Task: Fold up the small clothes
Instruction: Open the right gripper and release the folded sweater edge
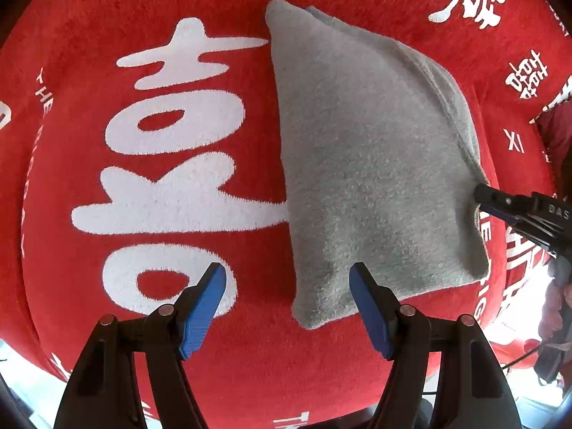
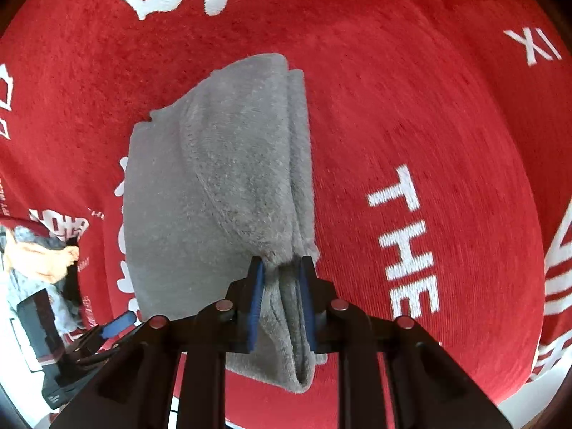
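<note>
A plain grey fleecy cloth [image 1: 371,164] lies on a red surface [image 1: 89,18] printed with large white characters; beside it, black tools carry blue pads [image 1: 203,307].

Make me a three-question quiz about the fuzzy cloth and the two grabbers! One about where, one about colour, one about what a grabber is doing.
1. Where does the grey cloth lie?
A. On a red blanket
B. In a basket
C. On a wooden floor

2. What colour are the pads on the grippers?
A. Yellow
B. Blue
C. Green

3. What is the right gripper doing?
A. Standing wide open
B. Pinching the cloth's edge
C. Holding a cup

Answers: 1 A, the red blanket with white lettering shows all around the cloth. 2 B, both views show blue pads. 3 B, the right wrist view shows grey cloth squeezed between its pads, while the left gripper stands open.
</note>
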{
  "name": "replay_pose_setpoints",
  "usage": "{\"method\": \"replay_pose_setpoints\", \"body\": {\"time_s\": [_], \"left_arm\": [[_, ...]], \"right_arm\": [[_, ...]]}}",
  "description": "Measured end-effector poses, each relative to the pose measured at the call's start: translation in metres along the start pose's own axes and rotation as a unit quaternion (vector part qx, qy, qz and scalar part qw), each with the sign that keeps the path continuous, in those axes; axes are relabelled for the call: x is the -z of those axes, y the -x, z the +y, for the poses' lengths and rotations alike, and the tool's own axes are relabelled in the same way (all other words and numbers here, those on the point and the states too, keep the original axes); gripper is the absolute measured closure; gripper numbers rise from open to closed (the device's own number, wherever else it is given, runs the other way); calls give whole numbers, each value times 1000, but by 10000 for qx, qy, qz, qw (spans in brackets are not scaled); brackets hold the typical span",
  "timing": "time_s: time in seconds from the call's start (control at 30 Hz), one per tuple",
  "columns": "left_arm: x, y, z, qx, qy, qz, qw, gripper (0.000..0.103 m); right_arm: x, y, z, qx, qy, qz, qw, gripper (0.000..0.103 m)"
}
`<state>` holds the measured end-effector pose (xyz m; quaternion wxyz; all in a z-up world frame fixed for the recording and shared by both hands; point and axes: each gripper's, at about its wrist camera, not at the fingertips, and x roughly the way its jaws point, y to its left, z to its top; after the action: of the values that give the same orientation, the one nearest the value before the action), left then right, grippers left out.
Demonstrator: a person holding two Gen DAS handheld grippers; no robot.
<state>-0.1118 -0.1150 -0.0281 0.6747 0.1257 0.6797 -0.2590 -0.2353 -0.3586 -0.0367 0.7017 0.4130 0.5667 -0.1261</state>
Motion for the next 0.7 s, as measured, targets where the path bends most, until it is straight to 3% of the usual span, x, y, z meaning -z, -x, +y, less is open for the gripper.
{"method": "replay_pose_setpoints", "body": {"time_s": [0.1,0.3,0.4,0.63,0.7], "left_arm": [[-1,0,1,-6,39,19,10000,31],[-4,-2,0,-20,12,54,10000,31],[-6,-1,-2,-10,4,60,10000,31],[-12,-6,-10,1,-29,77,10000,31],[-16,-6,-11,21,-19,84,10000,31]], "right_arm": [[5,6,-2,21,-89,48,9999,76],[17,15,-14,145,-279,159,9994,75],[20,20,-19,205,-307,159,9992,64],[13,25,-19,177,-190,115,9996,61],[8,26,-17,149,-117,79,9998,55]]}}
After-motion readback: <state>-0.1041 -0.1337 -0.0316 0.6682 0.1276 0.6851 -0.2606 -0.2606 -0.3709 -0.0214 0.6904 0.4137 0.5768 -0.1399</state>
